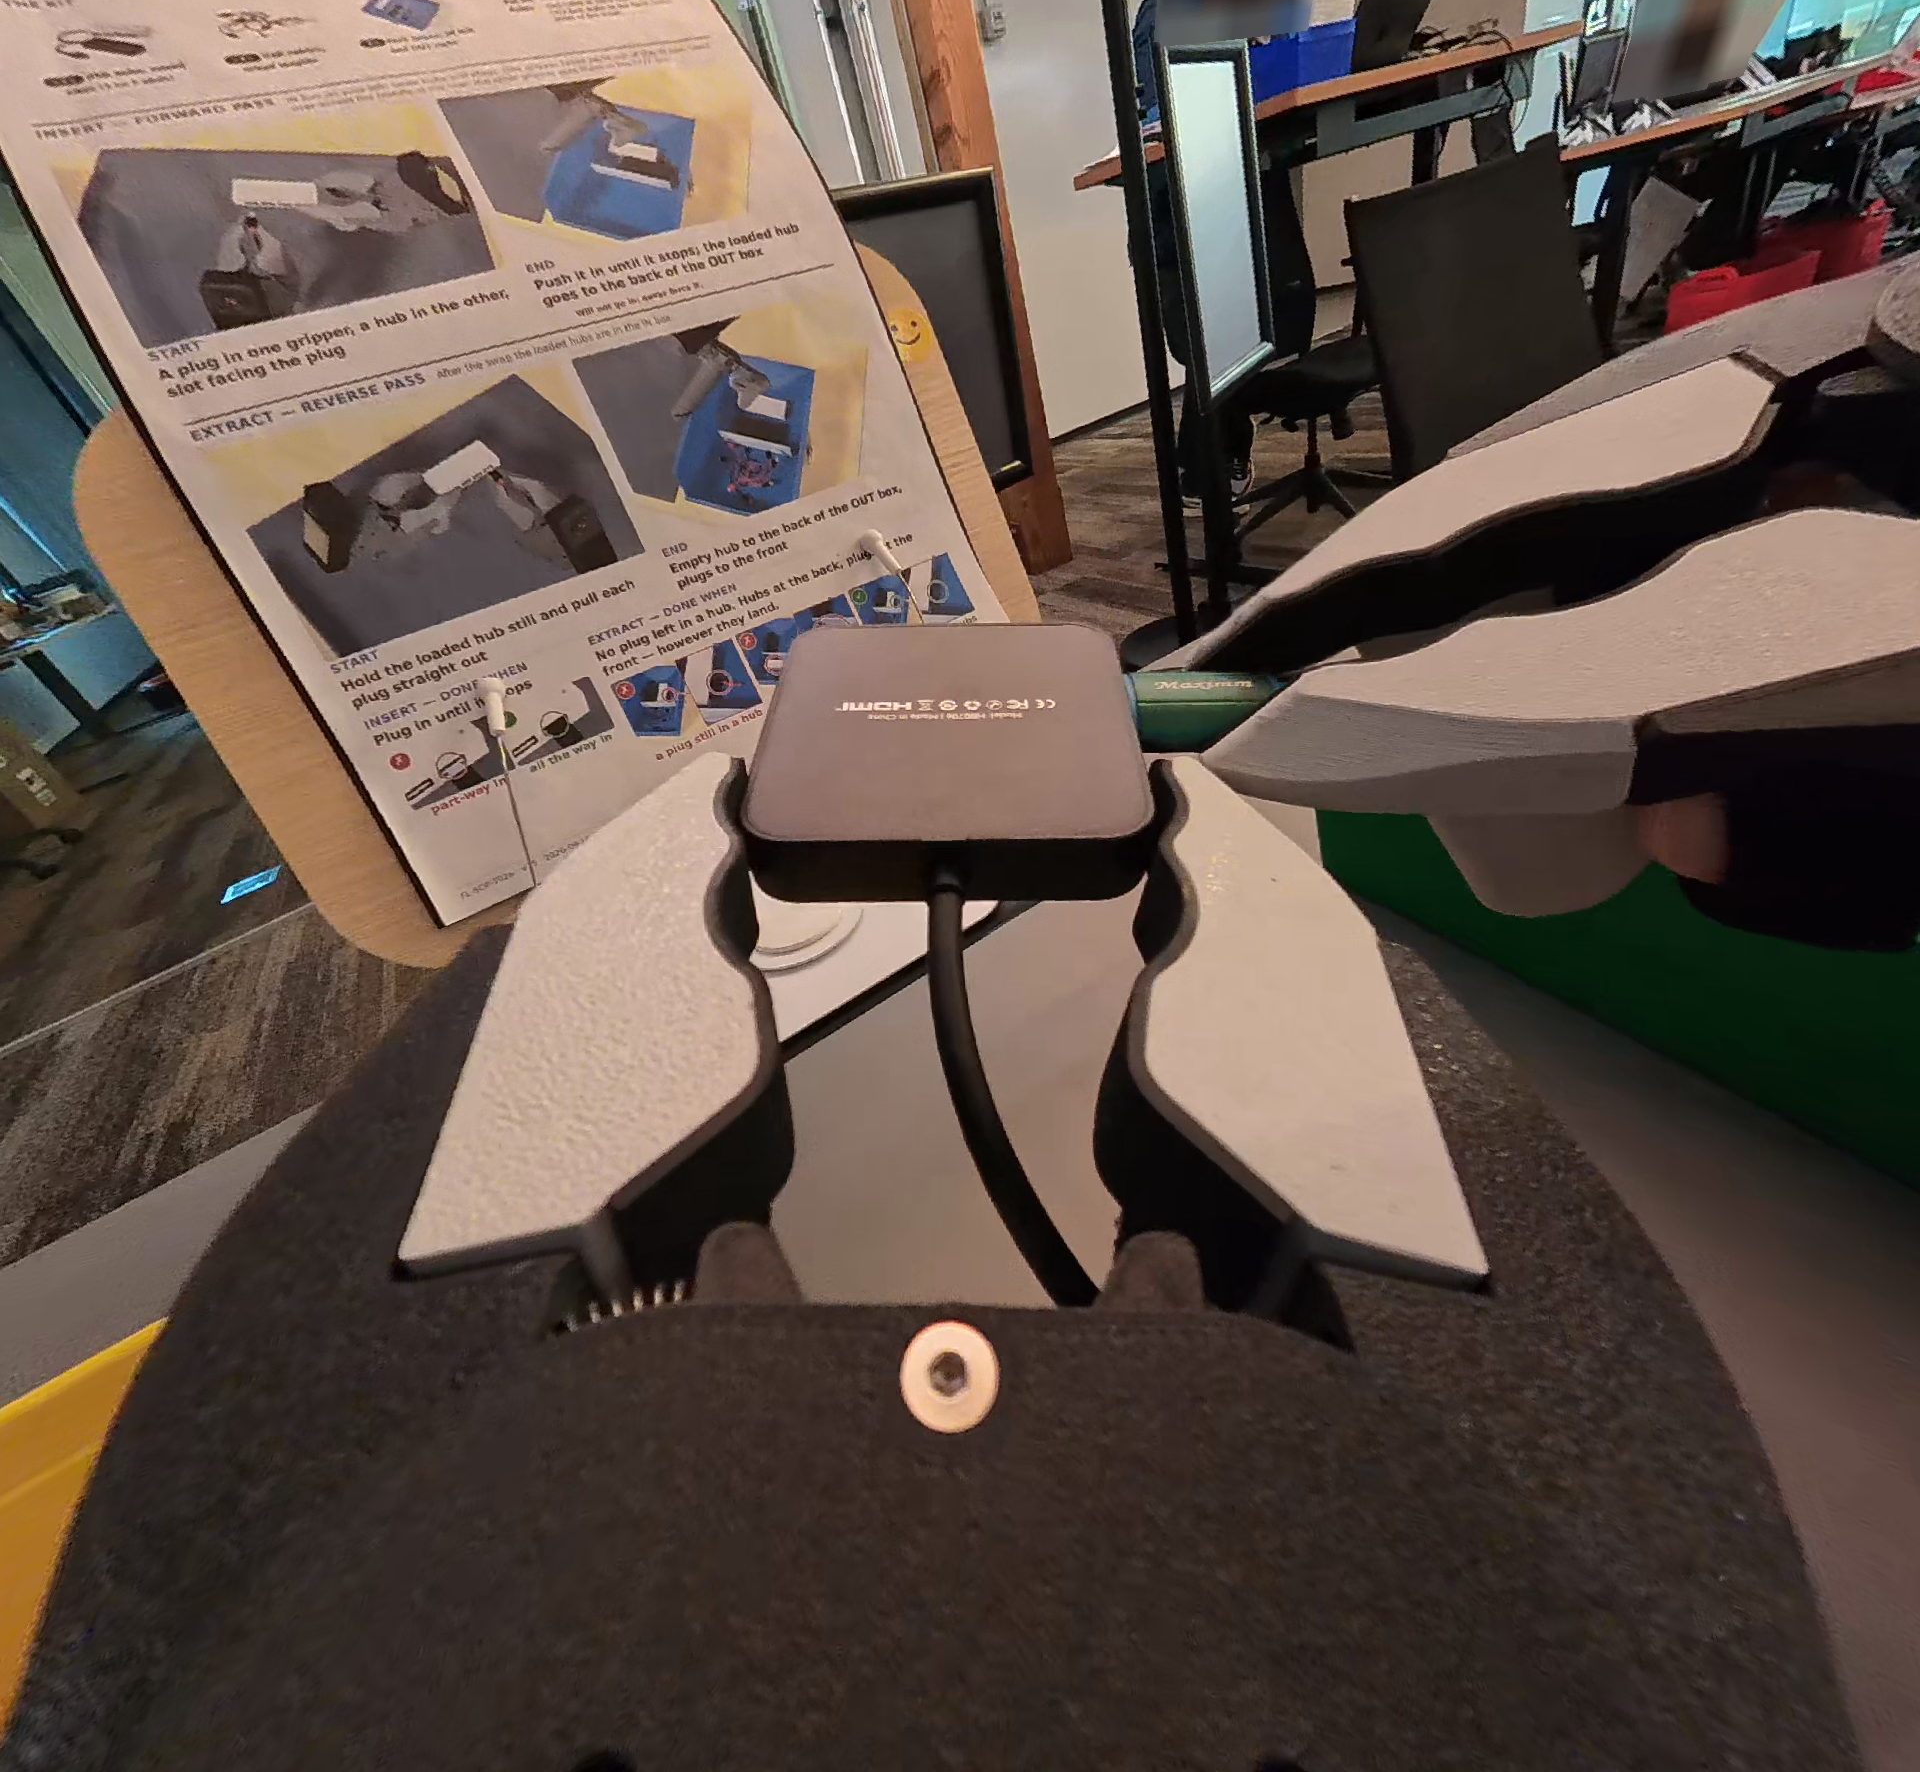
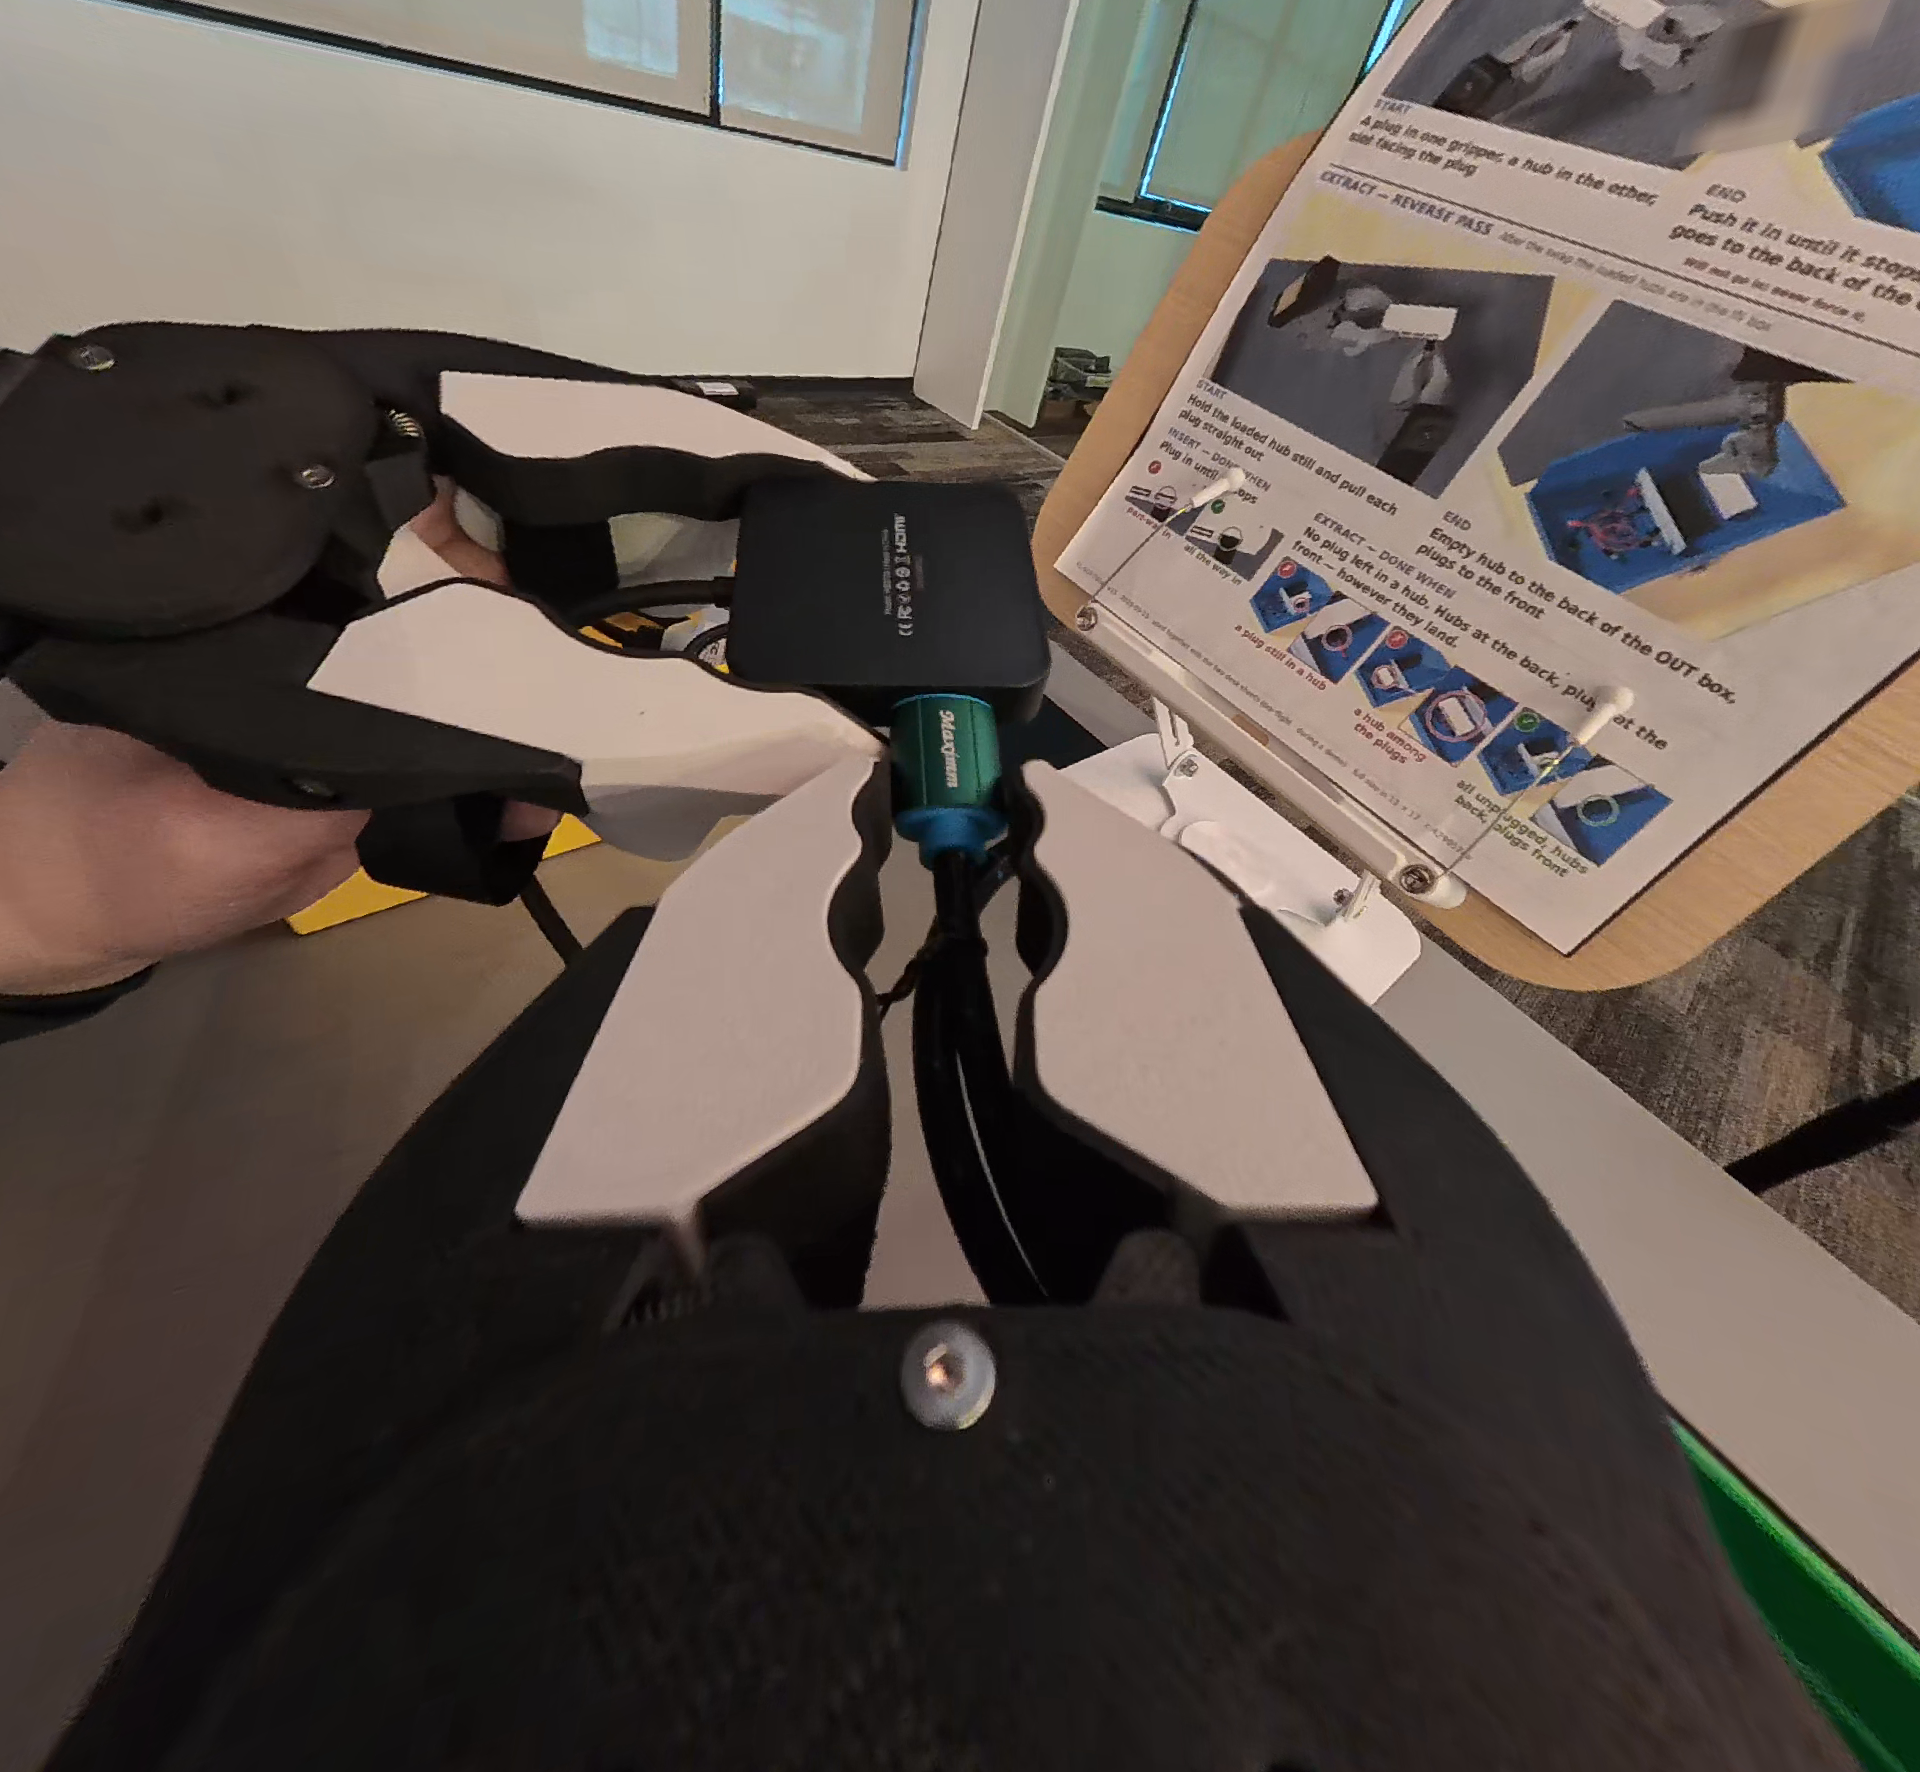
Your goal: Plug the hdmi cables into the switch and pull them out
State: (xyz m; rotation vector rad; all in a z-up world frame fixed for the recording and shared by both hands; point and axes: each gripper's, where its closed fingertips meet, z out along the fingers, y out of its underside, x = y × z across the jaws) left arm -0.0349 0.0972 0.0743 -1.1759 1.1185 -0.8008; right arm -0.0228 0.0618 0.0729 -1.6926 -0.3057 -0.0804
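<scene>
Plug seated in switch, both held above bench.
Left claw [image 1: 943, 813] grips switch [image 1: 940, 746]; right claw [image 2: 948, 813] clamps green plug [image 2: 948, 758], axis in line with its fingers.

flat black switch [image 1: 943, 754] held level, green-shelled hdmi plug [image 2: 948, 758] seated in its side.

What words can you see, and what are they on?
I can't copy writing, only say where it is.
Black switch: small white print on top.
Green plug: one word along its side.
Big poster: headings and captions around photos; smallest print blurred.
</scene>
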